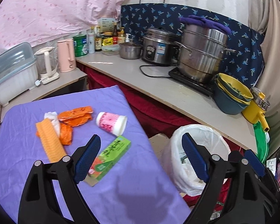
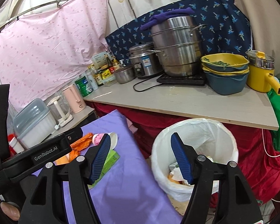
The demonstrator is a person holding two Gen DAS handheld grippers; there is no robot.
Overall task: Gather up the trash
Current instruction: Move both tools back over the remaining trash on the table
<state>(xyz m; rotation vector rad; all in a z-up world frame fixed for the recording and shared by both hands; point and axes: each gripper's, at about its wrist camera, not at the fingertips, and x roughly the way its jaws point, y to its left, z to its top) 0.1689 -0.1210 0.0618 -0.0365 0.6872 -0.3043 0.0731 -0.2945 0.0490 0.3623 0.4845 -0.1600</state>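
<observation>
On the purple cloth [image 1: 121,186] lie a green carton [image 1: 112,156], a pink flowered paper cup [image 1: 112,124] on its side, orange wrappers [image 1: 76,117], an orange waffle sponge [image 1: 49,141] and white tissue [image 1: 51,116]. My left gripper [image 1: 140,158] is open and empty above the cloth's right edge, its left finger over the carton. My right gripper [image 2: 140,158] is open and empty between the cloth [image 2: 121,186] and the white-lined trash bin [image 2: 196,140], which holds some trash. The bin also shows in the left wrist view [image 1: 177,160].
A counter [image 1: 158,85] behind holds a steamer pot [image 1: 201,52], rice cooker [image 1: 158,46], bowls [image 1: 231,97], yellow pot [image 1: 255,108], bottles and kettles [image 1: 65,56]. A dish box [image 1: 13,74] stands at the left. Red cloth [image 2: 252,158] hangs below the counter.
</observation>
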